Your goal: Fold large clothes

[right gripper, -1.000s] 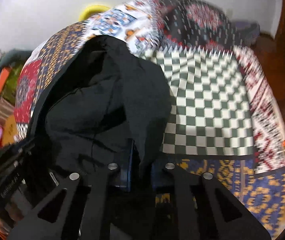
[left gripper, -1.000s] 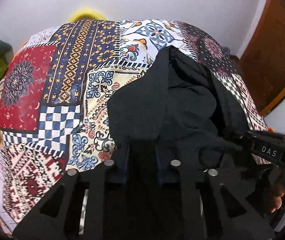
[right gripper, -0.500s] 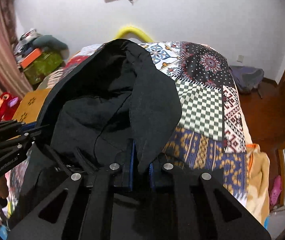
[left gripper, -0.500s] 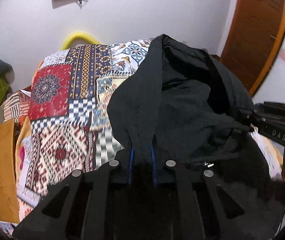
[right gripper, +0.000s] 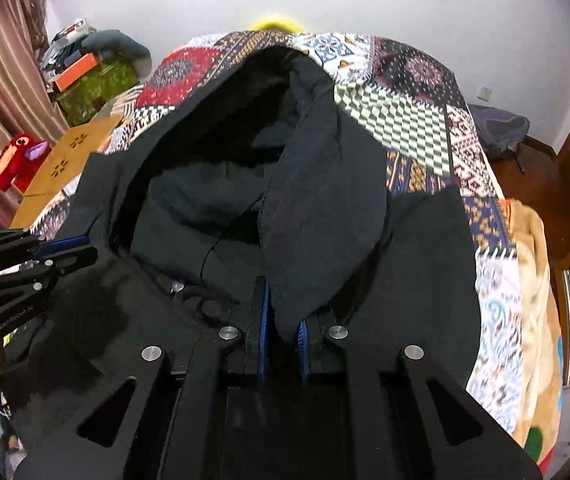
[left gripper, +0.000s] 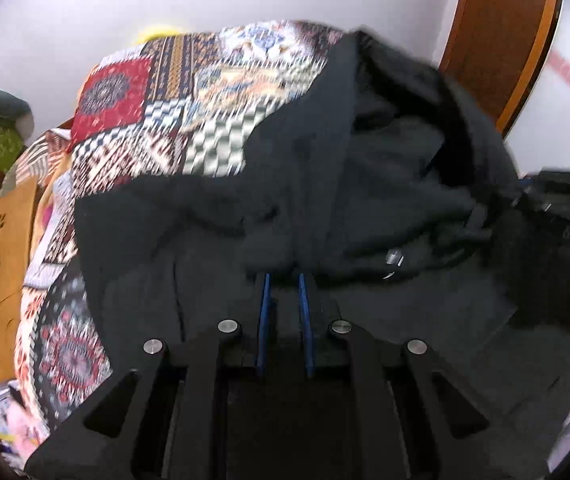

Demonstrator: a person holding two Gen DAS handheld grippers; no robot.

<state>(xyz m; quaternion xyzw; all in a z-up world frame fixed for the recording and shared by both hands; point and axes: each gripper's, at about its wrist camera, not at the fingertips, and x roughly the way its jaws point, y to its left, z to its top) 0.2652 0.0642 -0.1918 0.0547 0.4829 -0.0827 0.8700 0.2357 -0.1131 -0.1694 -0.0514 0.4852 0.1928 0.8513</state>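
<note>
Left claw (left gripper: pixel 284 280) is pinching a fold of the black hooded garment (left gripper: pixel 385 184) between its blue-lined fingers; right claw (right gripper: pixel 283 320) is gripping another edge of the same cloth, which is hanging down between its pads. The garment is spreading across the near part of the bed, over the patchwork bedspread (right gripper: pixel 413 92), its hood gaping open and rising between the two claws. A red plush toy (right gripper: pixel 15 160) is sitting left of the bed beside a tan board (right gripper: pixel 65 156).
</note>
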